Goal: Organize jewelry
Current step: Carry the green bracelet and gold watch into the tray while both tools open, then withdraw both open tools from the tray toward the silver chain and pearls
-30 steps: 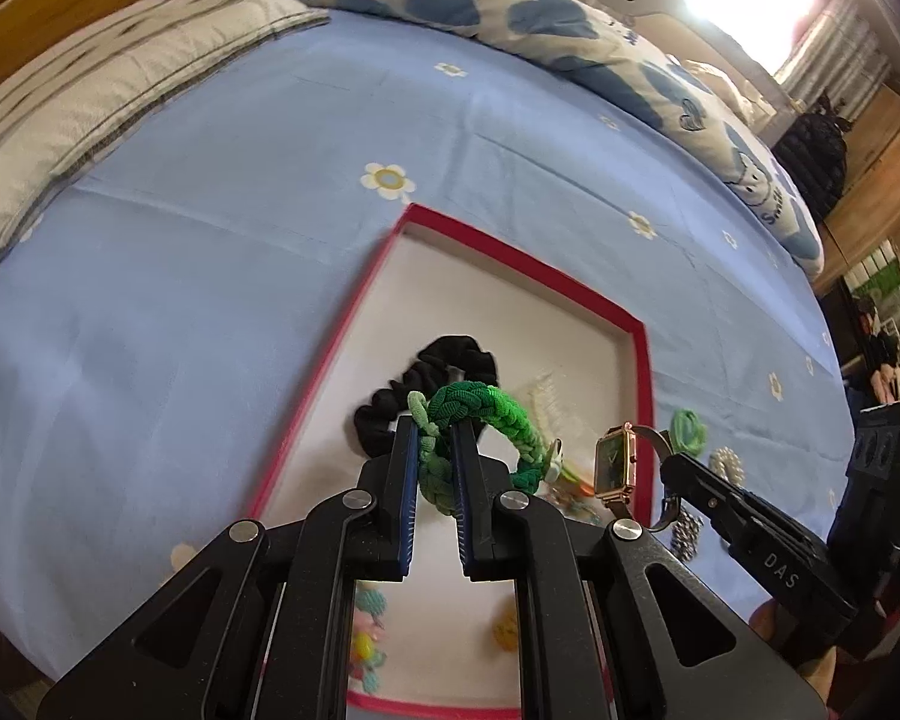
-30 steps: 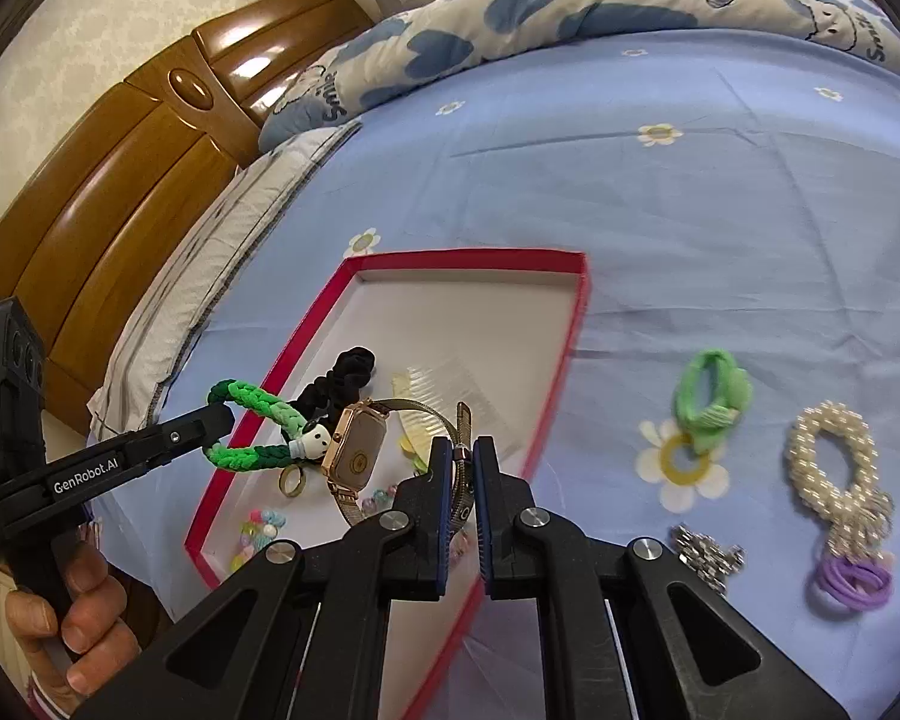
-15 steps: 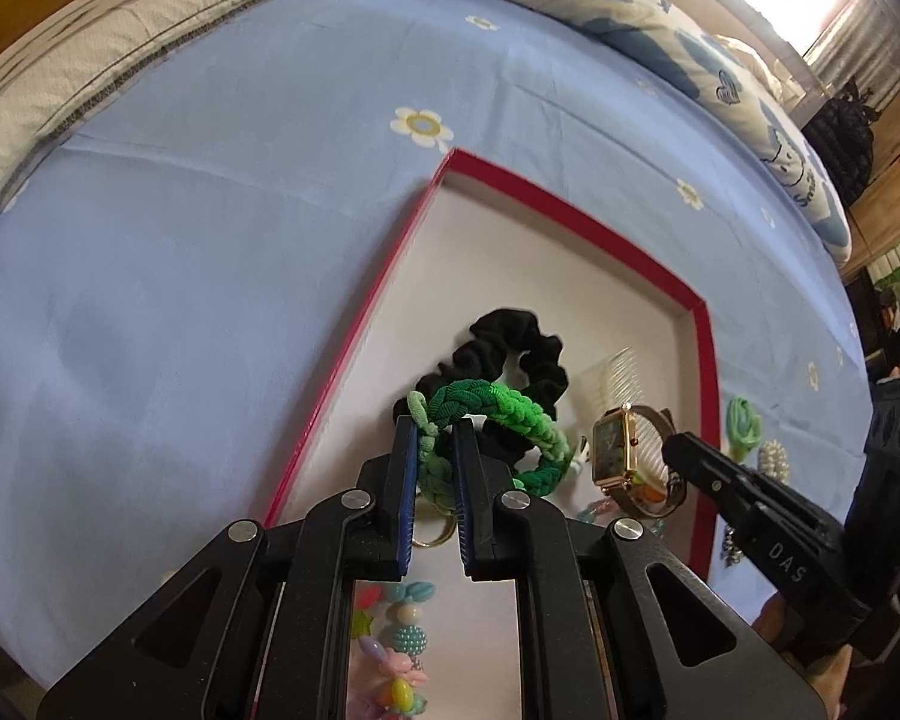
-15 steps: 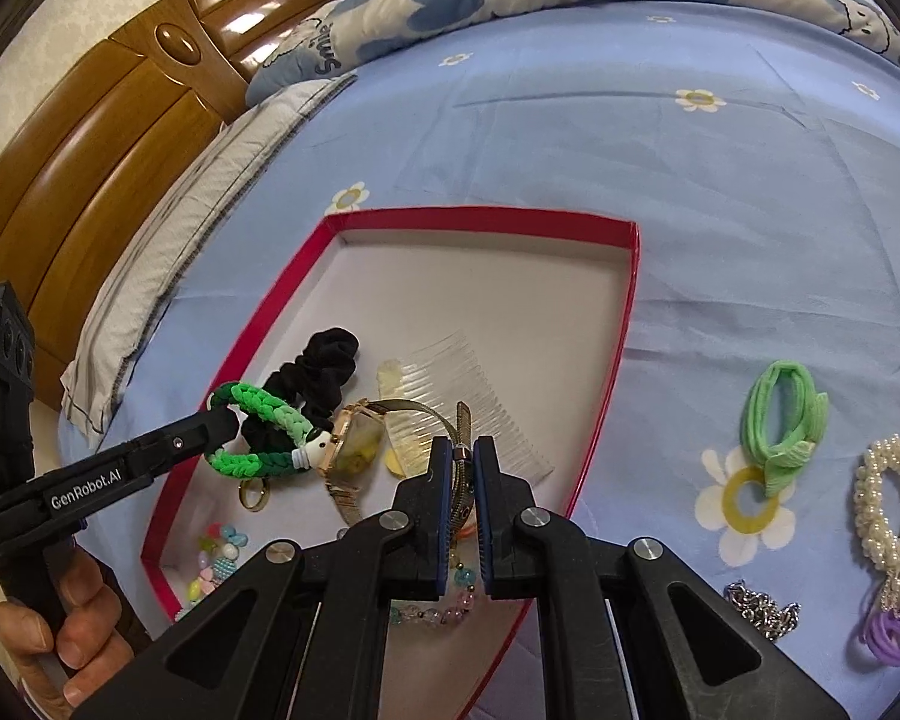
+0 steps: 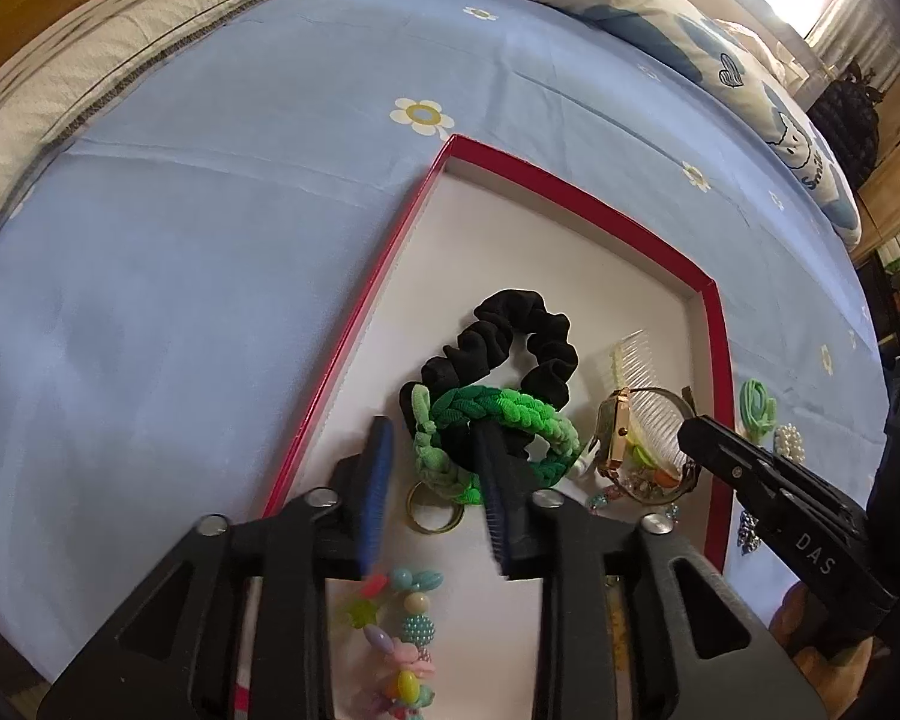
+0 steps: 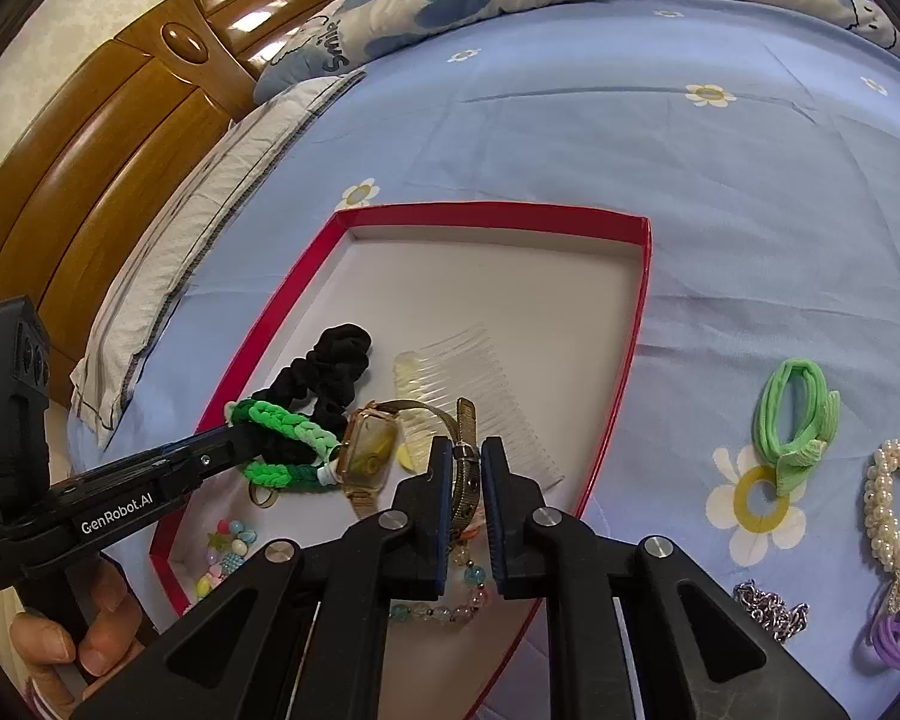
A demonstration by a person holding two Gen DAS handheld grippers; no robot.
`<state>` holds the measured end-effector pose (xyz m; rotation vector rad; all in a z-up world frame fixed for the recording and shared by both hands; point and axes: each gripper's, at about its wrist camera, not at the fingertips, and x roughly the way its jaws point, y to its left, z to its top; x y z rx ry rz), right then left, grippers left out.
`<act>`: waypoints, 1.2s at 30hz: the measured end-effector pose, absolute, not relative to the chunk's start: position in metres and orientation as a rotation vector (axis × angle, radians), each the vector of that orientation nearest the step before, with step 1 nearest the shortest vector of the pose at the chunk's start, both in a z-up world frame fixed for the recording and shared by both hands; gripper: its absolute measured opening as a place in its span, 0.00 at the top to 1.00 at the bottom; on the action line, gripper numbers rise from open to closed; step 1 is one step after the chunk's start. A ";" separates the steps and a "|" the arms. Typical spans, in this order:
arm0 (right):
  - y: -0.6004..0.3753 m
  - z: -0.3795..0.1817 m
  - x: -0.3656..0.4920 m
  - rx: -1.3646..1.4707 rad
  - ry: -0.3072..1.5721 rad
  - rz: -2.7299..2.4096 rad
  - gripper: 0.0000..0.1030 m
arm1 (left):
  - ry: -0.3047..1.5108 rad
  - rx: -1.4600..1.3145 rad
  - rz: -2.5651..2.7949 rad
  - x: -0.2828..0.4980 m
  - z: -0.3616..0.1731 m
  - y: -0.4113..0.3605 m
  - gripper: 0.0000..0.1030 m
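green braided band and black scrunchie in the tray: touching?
Touching. The left wrist view shows the green braided band lying across the black scrunchie and overlapping its lower folds, no gap; the right wrist view shows the same overlap.

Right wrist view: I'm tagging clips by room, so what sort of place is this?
Most likely a bedroom: the red tray sits on a blue flowered bedsheet, with a wooden headboard and a pillow behind.

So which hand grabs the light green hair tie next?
Probably right. The light green hair tie lies outside the tray, beside the right gripper, whose jaws are opening around the watch strap. The left gripper, opening around the braided bracelet, sits farther away.
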<state>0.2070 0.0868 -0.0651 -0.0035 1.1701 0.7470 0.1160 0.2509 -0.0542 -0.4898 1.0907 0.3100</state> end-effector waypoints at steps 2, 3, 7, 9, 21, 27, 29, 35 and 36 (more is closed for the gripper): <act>0.086 -0.063 0.206 -0.001 1.166 0.748 0.85 | 1.087 -0.489 0.309 0.114 -0.052 0.250 0.66; 0.085 -0.062 0.205 0.001 1.165 0.749 0.84 | 1.087 -0.487 0.309 0.113 -0.052 0.250 0.66; 0.081 -0.057 0.203 0.022 1.162 0.755 0.83 | 1.085 -0.488 0.302 0.110 -0.048 0.249 0.65; 0.078 -0.053 0.200 0.028 1.156 0.760 0.83 | 1.078 -0.484 0.301 0.107 -0.044 0.247 0.64; 0.026 -0.021 0.181 0.095 1.093 0.733 0.72 | 1.044 -0.478 0.251 0.093 -0.021 0.222 0.63; -0.011 -0.013 0.172 0.114 1.073 0.681 0.65 | 1.049 -0.464 0.194 0.092 -0.016 0.193 0.63; -0.024 -0.012 0.169 0.123 1.072 0.663 0.65 | 1.052 -0.453 0.171 0.093 -0.015 0.181 0.63; -0.066 -0.013 0.160 0.154 1.071 0.593 0.64 | 1.064 -0.426 0.116 0.092 -0.013 0.150 0.63; -0.071 -0.013 0.159 0.159 1.072 0.585 0.63 | 1.066 -0.422 0.109 0.091 -0.013 0.146 0.63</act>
